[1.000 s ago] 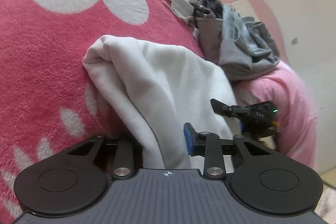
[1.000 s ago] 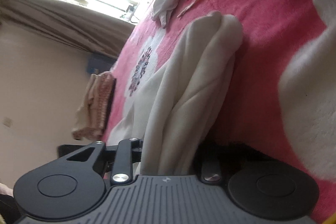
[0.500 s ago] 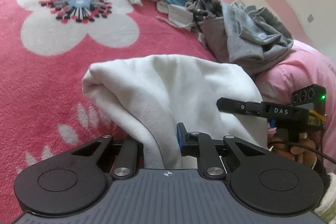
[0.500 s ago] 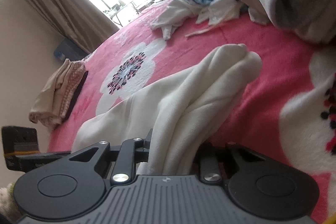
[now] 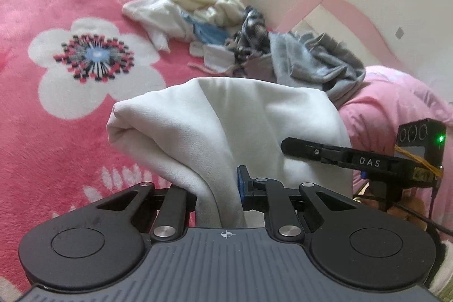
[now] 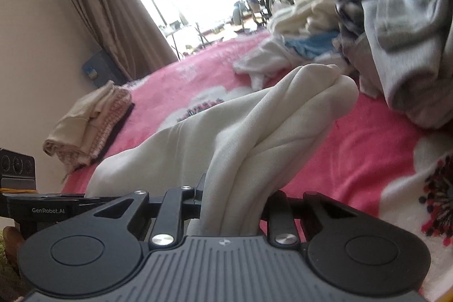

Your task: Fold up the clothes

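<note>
A: Where does the garment sit at this point?

B: The white garment [image 5: 226, 126] fills the centre of the left wrist view, bunched into a thick fold and raised off the pink floral blanket [image 5: 56, 132] of the bed. The left hand-held gripper [image 5: 218, 203] pinches one gathered edge at the lower middle of the frame. The right hand-held gripper [image 6: 232, 205] pinches the other edge, several layers thick, at the lower middle of its own view; its finger also shows at the right of the left wrist view.

A: So what makes this step go well?

B: It looks like a lift-and-carry for a fold. Both hands should travel together, so that the cloth between them hangs even and does not twist. The right pinch holds a fat bundle; a layer could slip out if it loosens.

A: And where should it land?

B: On open blanket, probably over the white flower at mid-left, well apart from the unfolded pile [image 5: 226, 27] at the upper centre and the folded stack [image 6: 87, 129] at the left of the right wrist view.
</note>
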